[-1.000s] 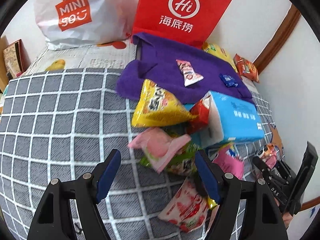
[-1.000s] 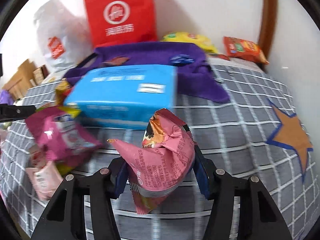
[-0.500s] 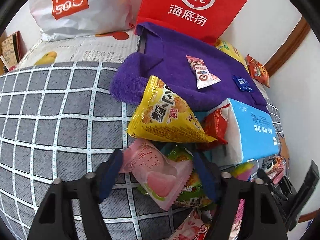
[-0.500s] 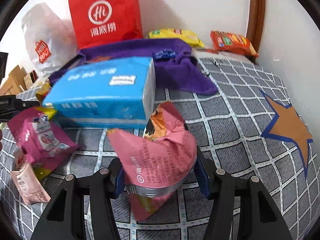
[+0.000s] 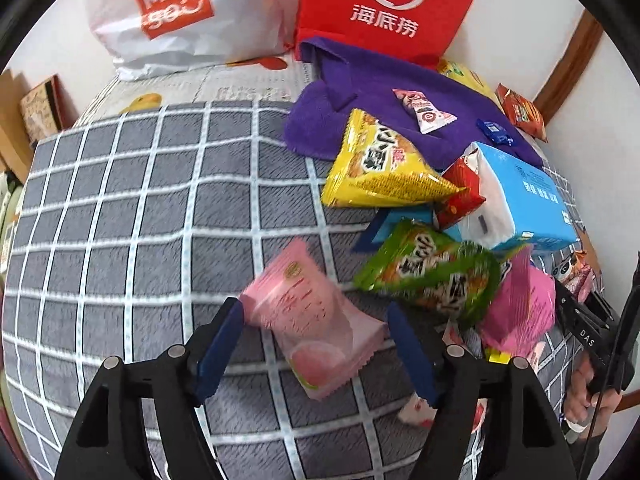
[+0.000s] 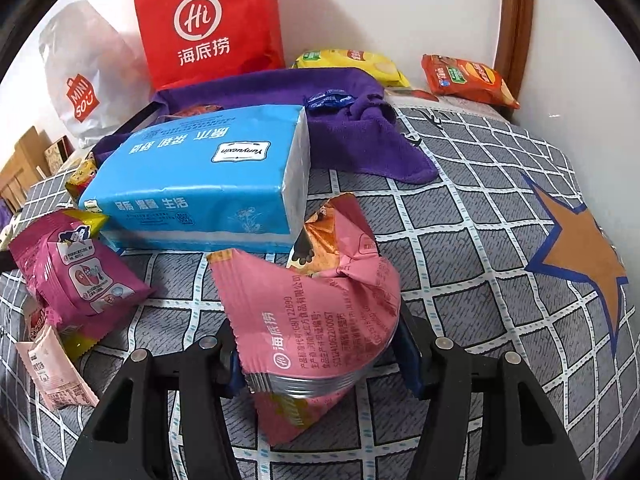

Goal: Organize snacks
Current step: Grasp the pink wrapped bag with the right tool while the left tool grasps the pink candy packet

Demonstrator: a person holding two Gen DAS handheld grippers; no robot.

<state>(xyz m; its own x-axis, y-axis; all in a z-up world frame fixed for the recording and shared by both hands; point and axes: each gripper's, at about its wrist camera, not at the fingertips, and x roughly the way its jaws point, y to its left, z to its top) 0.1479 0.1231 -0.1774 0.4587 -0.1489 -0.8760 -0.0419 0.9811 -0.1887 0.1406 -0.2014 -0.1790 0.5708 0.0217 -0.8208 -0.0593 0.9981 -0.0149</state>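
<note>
On the grey checked bedspread (image 5: 120,216), my left gripper (image 5: 316,356) sits at the bottom of its frame with its jaws opening around a pale pink peach-print packet (image 5: 312,328). The packet lies between the blue pads (image 5: 218,354), which look to have slack on the right side; motion blur keeps me from telling whether the left pad touches it. Right of centre in that view, a green snack bag (image 5: 432,268) is also blurred, with a yellow snack bag (image 5: 384,172) above it and a blue tissue pack (image 5: 528,200) at the right. A purple towel (image 5: 360,108) spreads across the upper middle, carrying a small pink-and-white wrapper (image 5: 424,110). A red paper bag (image 5: 384,4) and a white shopping bag (image 5: 180,12) stand against the wall along the top edge.

In the right wrist view, my right gripper (image 6: 320,354) at lower centre is clamped on a crumpled pink pouch (image 6: 316,308), its jaws easing open while both pads press the pouch's sides. The blue tissue pack (image 6: 200,184) fills the centre left, just behind the pouch. A magenta snack packet (image 6: 76,276) lies at the left edge, an orange chip bag (image 6: 468,78) at the upper right by the wall, and an orange star (image 6: 580,252) printed on the bedspread shows at the right.
</note>
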